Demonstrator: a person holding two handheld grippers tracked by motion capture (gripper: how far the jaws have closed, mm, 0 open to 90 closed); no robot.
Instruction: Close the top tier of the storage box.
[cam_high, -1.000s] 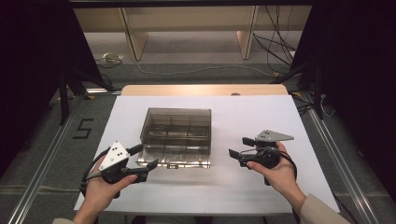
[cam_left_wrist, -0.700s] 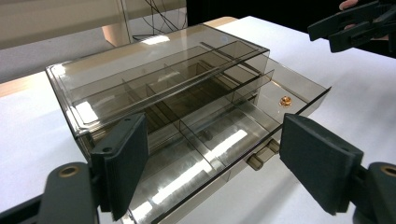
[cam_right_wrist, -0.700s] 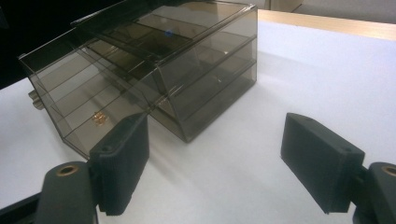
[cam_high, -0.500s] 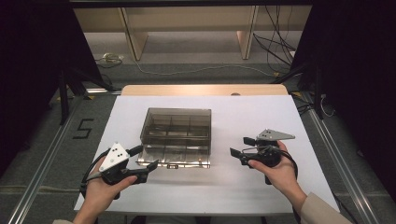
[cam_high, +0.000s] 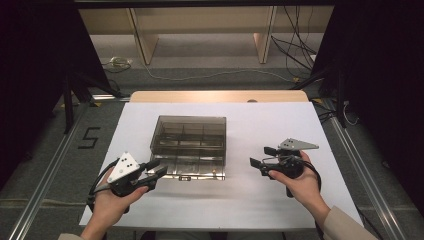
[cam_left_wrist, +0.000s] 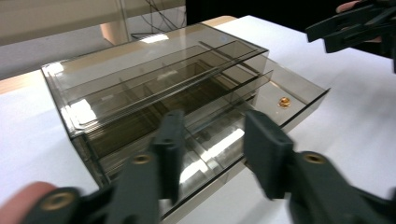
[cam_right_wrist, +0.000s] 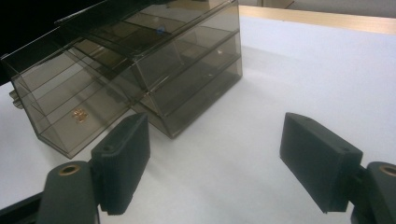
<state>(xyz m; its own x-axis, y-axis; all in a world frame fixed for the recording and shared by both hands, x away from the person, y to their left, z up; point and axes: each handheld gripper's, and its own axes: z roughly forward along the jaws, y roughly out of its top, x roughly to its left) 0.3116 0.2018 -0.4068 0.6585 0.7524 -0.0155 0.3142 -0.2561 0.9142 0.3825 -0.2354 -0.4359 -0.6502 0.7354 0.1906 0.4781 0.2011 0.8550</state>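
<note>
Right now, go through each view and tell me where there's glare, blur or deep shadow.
High view: sharp; white table brightly lit, both sides of the picture in black shadow. Left gripper view: left gripper blurred up close, bright glare on the smoky box lid and its pulled-out drawer. Right gripper view: right gripper fairly sharp, soft shadows under it, top left corner black.

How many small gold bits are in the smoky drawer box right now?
1 that I can make out: a gold bit in the pulled-out bottom drawer, at its corner nearer the right claw. Tinted walls may hide others.
</note>
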